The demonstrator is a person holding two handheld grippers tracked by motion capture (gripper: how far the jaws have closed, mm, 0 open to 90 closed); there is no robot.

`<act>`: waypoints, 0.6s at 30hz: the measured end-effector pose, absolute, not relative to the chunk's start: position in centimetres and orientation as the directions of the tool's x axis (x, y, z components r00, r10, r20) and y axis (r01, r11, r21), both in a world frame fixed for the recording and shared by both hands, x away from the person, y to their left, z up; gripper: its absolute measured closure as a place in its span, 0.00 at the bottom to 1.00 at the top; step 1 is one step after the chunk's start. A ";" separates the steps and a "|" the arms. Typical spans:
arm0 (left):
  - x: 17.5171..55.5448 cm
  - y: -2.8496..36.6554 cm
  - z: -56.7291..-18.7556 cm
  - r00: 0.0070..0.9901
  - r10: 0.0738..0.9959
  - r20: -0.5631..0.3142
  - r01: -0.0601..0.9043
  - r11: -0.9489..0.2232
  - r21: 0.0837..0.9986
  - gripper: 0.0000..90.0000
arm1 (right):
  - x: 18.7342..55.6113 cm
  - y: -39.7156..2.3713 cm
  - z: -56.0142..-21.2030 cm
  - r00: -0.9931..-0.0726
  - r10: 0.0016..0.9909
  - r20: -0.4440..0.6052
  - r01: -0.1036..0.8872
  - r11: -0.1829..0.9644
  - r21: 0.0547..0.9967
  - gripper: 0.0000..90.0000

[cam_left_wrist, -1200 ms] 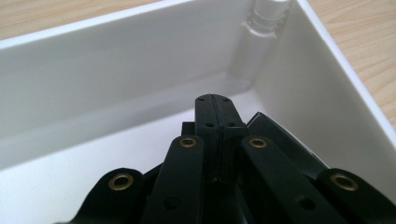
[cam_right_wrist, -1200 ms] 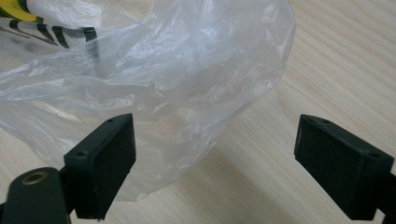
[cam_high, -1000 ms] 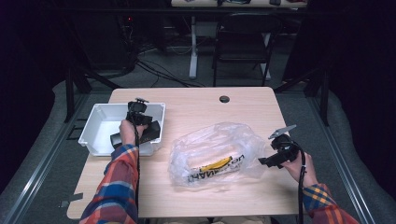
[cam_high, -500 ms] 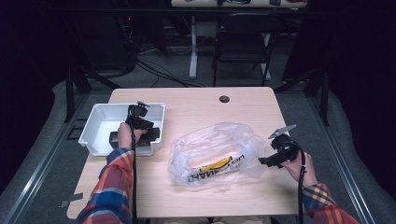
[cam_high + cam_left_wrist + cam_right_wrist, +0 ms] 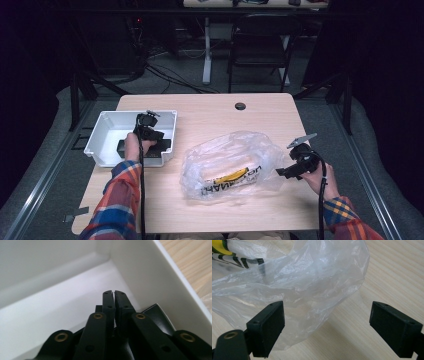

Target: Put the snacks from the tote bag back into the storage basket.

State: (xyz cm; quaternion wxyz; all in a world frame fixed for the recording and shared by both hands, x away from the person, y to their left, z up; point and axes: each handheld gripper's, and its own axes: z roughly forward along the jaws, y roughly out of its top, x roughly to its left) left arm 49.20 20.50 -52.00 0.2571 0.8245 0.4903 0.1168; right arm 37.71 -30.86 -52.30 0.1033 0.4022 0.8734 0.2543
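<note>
A white tray (image 5: 97, 135) stands at the table's left with flat black items (image 5: 161, 146) on its floor. My left gripper (image 5: 146, 134) points down into the tray. In the left gripper view its jaws stand almost together with only a thin slit between the fingertips (image 5: 109, 298); they have just been opening slightly, and I see nothing between them. A black item (image 5: 156, 315) lies just under the gripper by the tray wall (image 5: 150, 277). A clear plastic bag (image 5: 230, 162) with yellow and black print lies mid-table. My right gripper (image 5: 281, 172) (image 5: 332, 325) stands open at the bag's right edge (image 5: 312, 290), apart from the plastic.
A dark round grommet (image 5: 240, 106) sits near the table's far edge. A folding chair (image 5: 260, 50) and cables stand on the floor beyond. Bare wood (image 5: 210, 115) lies between tray and bag and along the near edge.
The left hand has drawn slightly back toward the person inside the tray. The right gripper and the bag have stayed where they were.
</note>
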 end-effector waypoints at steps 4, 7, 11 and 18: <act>49.0 20.8 -51.4 0.502 0.862 -0.066 0.728 -0.379 0.571 0.77 | 37.6 -31.0 -52.1 -0.652 0.758 0.019 0.647 0.543 0.535 0.14; 48.8 20.8 -50.9 0.492 0.869 -0.051 0.730 -0.380 0.567 0.58 | 37.6 -31.1 -52.0 -0.649 0.760 0.023 0.651 0.539 0.535 0.13; 48.0 21.3 -49.8 0.463 0.884 -0.056 0.721 -0.339 0.605 0.45 | 37.6 -31.2 -51.9 -0.648 0.761 0.025 0.649 0.535 0.541 0.14; 45.7 22.0 -47.8 0.440 0.897 -0.050 0.708 -0.311 0.634 0.31 | 37.4 -31.2 -51.7 -0.644 0.765 0.028 0.648 0.525 0.552 0.14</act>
